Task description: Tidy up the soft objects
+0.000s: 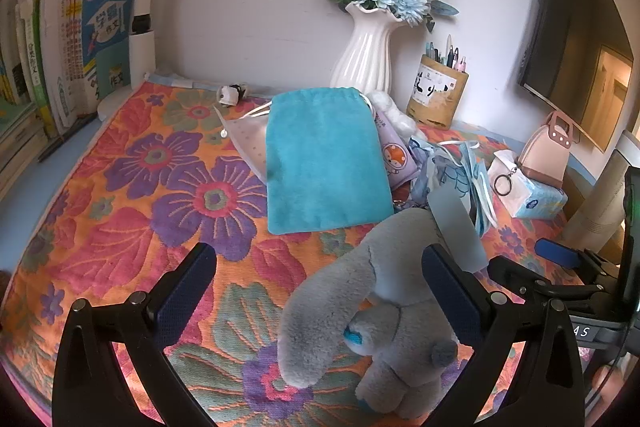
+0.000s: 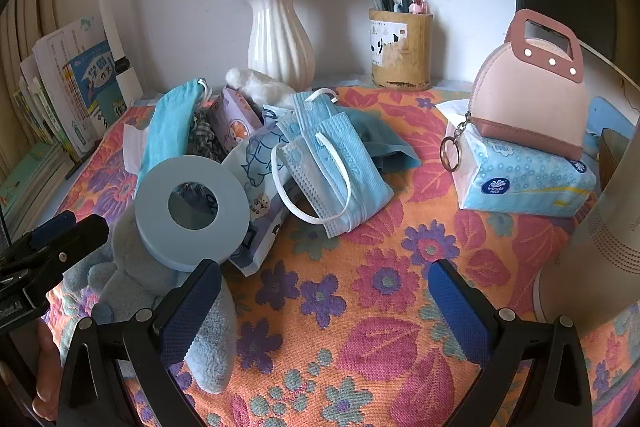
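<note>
A grey-blue plush toy [image 1: 384, 311] with a pale blue disc hat [image 2: 192, 211] lies on the floral cloth [image 1: 132, 203] between the jaws of my open left gripper [image 1: 320, 287], nearer the right finger [image 1: 452, 295]. A teal drawstring pouch [image 1: 324, 159] lies flat beyond it, beside a pile of blue face masks [image 2: 336, 163], a lilac printed pouch [image 2: 236, 123] and a white fluffy item [image 2: 256, 83]. My right gripper [image 2: 324, 303] is open and empty over bare cloth; the plush [image 2: 208, 347] lies behind its left finger [image 2: 188, 311].
A white vase of blue flowers [image 2: 280, 39] and a pen holder [image 2: 400, 47] stand at the back wall. A pink purse [image 2: 528, 99] sits on a tissue pack [image 2: 524, 183] at right. Books [image 1: 68, 55] stand at left. A white cylinder [image 2: 608, 227] is at far right.
</note>
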A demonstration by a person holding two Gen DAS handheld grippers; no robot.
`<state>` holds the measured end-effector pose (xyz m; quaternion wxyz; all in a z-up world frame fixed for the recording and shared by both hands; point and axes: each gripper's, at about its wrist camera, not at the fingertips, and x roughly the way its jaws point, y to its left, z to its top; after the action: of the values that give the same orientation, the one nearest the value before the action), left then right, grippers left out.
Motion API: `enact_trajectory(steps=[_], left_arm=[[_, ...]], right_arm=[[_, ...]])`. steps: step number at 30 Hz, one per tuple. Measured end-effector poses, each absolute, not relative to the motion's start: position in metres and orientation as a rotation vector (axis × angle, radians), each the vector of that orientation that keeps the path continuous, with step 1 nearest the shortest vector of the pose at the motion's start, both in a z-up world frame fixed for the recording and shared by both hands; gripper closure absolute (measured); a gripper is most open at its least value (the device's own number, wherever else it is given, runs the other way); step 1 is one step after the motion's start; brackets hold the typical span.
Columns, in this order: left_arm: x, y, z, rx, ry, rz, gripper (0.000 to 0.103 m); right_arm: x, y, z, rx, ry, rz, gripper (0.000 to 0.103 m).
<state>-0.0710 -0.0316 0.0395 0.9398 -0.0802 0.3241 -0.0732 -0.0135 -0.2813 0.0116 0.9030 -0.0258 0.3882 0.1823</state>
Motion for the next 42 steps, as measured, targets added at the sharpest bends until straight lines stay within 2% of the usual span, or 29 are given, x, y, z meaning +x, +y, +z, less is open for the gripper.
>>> enact_trajectory(steps=[25,31,37,42], left_arm=[[-0.077,-0.039,0.043,-0.173,0.691,-0.274,0.001],[-0.089,-0.054,0.049,-0.022,0.720,-0.430,0.001],[-0.080,-0.081,0.043,0.099,0.750,-0.454,0.001],[-0.070,-0.091,0.031,0.090,0.780,-0.449,0.003]], right_arm=[[-0.015,-0.282,0.015,-0.042,0.795,0.388,0.000],[-0.016,-0.277,0.027,0.126,0.891,0.565,0.000],[-0.015,-0.247,0.036,0.152,0.921,0.633,0.005],[0.002,-0.233,0.027,0.168,0.992,0.599,0.018]])
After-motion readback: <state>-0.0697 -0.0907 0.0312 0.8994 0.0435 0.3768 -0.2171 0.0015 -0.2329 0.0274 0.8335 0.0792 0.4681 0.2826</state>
